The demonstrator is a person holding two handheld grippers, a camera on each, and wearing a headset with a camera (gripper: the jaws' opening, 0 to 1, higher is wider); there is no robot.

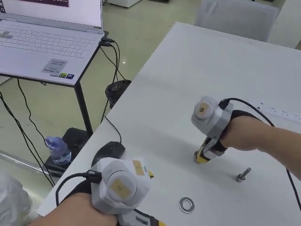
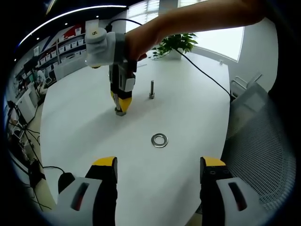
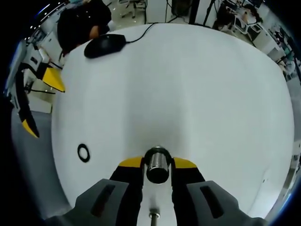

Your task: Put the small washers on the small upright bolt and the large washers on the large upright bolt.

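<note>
Clamped in my right gripper (image 3: 158, 163) stood a dark steel bolt (image 3: 157, 168), its foot hidden between the yellow-tipped jaws; my left gripper (image 2: 160, 162) gaped empty at bottom frame, round silver washer (image 2: 159, 140) beyond.

White table (image 1: 188, 70); laptop (image 1: 42, 37) on black stand (image 1: 83, 103); potted plant (image 2: 176, 43) by window (image 2: 221, 41).

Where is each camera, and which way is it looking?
Head view: on the person's head, looking down at the white table; both forearms show.
Left gripper view: rides the left gripper, facing across the table toward the washer; its open fingers show.
Right gripper view: rides the right gripper, looking down; its fingers grip the large bolt.
Shared: all three see the washer.
</note>
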